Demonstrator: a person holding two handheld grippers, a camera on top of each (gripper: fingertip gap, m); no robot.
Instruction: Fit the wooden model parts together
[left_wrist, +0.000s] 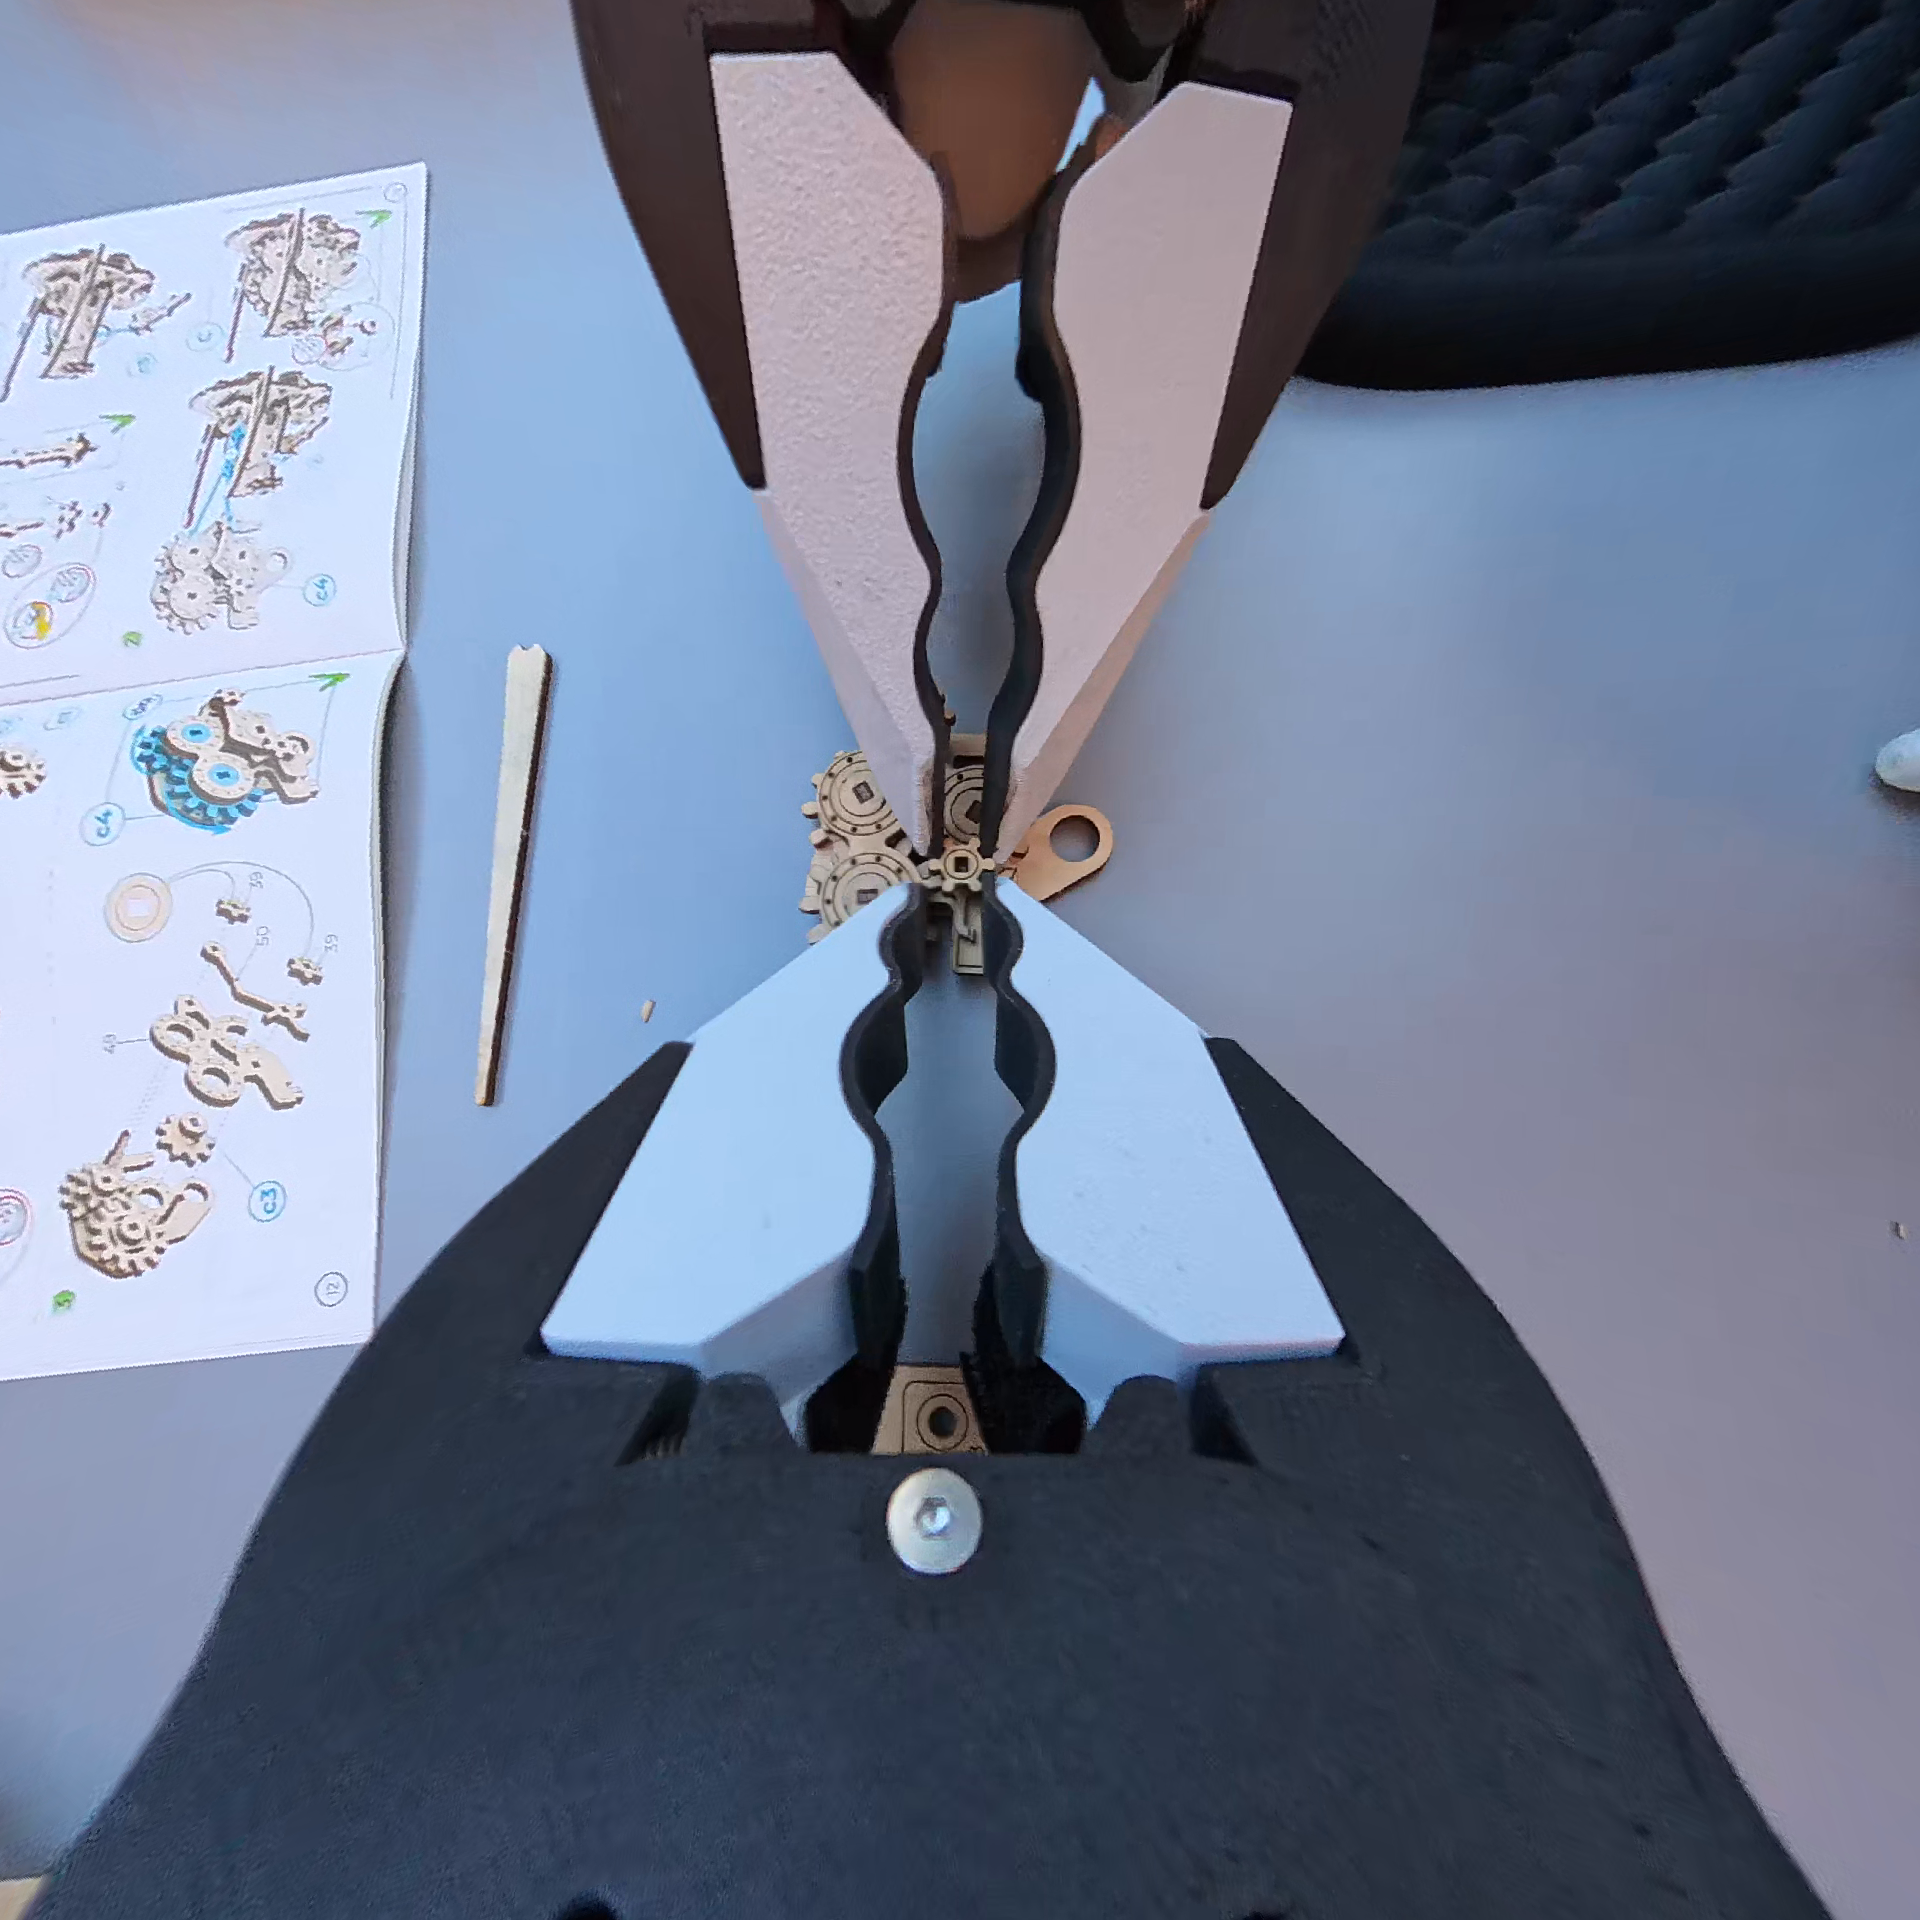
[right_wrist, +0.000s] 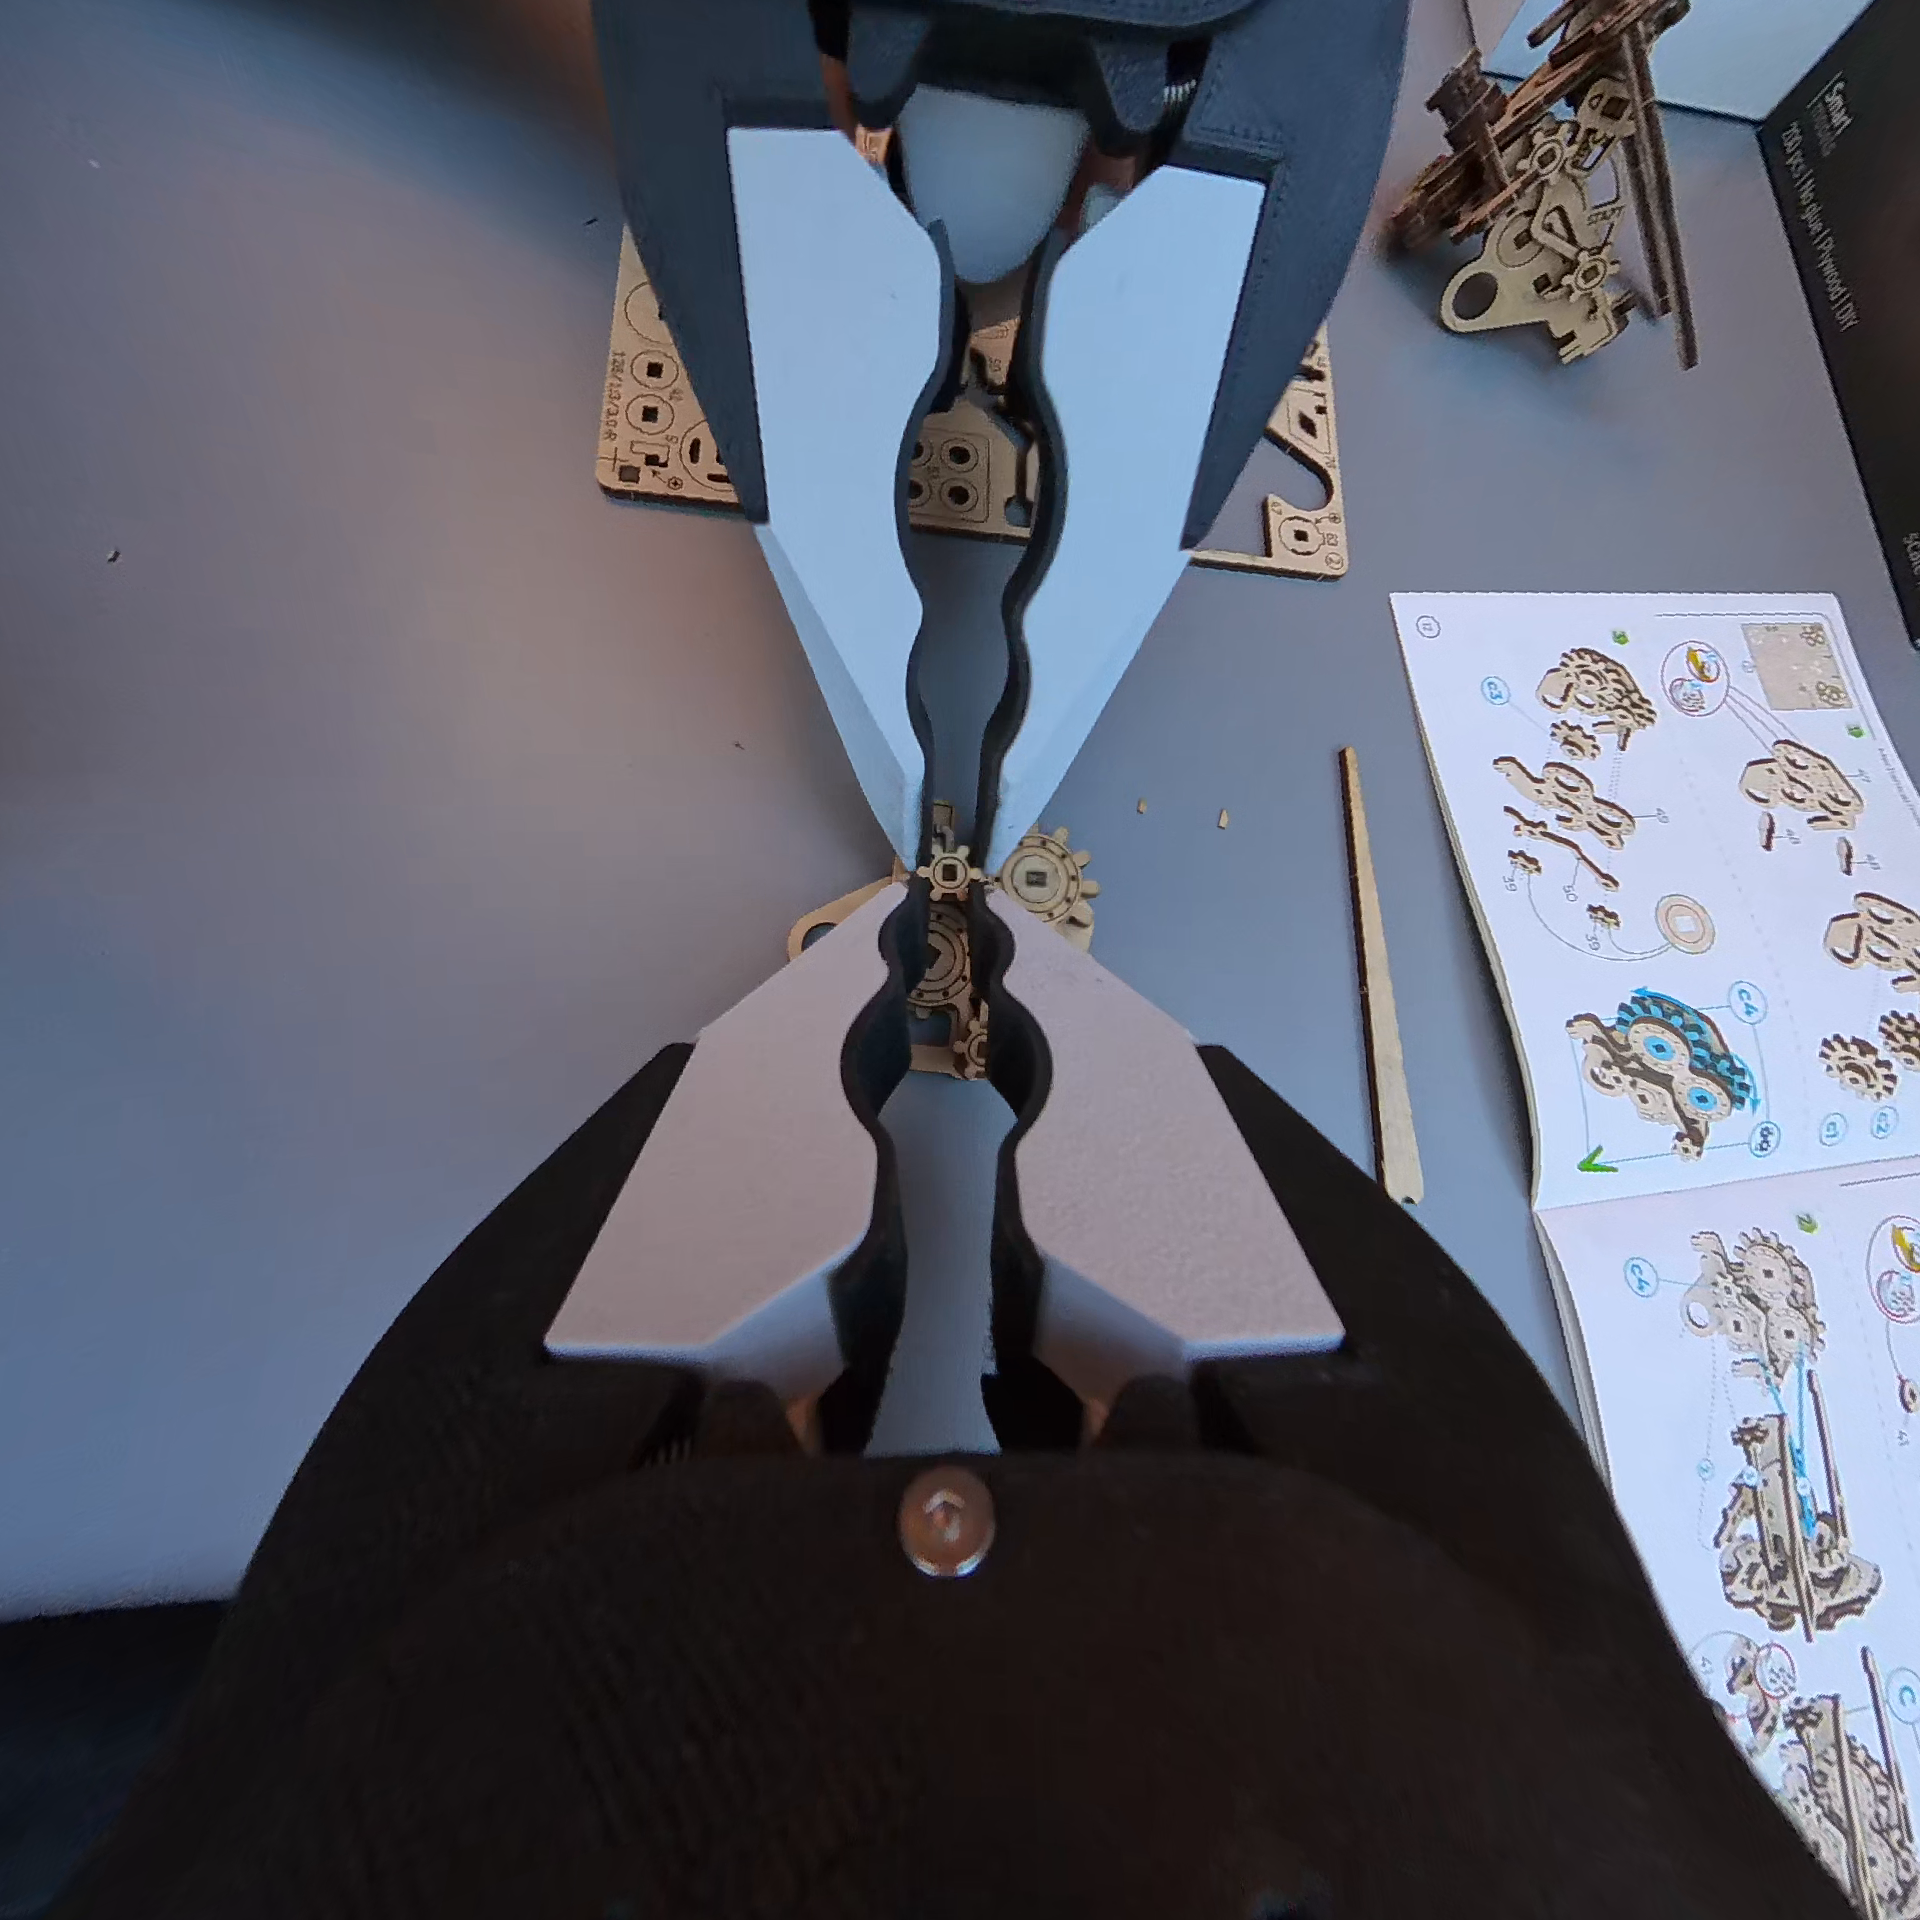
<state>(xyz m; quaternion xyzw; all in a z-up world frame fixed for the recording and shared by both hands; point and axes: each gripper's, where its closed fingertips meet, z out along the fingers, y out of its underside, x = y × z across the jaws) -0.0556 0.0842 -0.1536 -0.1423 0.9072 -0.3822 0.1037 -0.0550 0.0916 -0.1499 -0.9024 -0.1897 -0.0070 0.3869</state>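
Note:
My two grippers meet tip to tip over a grey table. A small wooden gear (left_wrist: 961, 864) sits where the tips meet and also shows in the right wrist view (right_wrist: 951, 873). My left gripper (left_wrist: 958, 906) is shut on a small wooden piece (left_wrist: 968, 948) just behind that gear. My right gripper (right_wrist: 948, 914) is shut on the wooden gear assembly (right_wrist: 943, 977). The assembly's larger gears (left_wrist: 857, 831) and ring tab (left_wrist: 1075, 842) stick out beside the fingers. Whether the small gear is joined to either part is hidden.
An open instruction booklet (left_wrist: 197, 727) (right_wrist: 1683, 935) and a tapered wooden stick (left_wrist: 509, 873) (right_wrist: 1377, 977) lie to one side. A punched wooden part sheet (right_wrist: 644, 416), a built wooden model (right_wrist: 1538, 208) and a black box (right_wrist: 1860, 312) lie beyond. A black padded cushion (left_wrist: 1662, 187) sits at the table edge. The tips of both grippers are at nearly the same place. The tapered wooden stick (left_wrist: 509, 873) is about equally far from each gripper, around 9 cm. My right wrist view (right_wrist: 1367, 950) looks at it from another angle.

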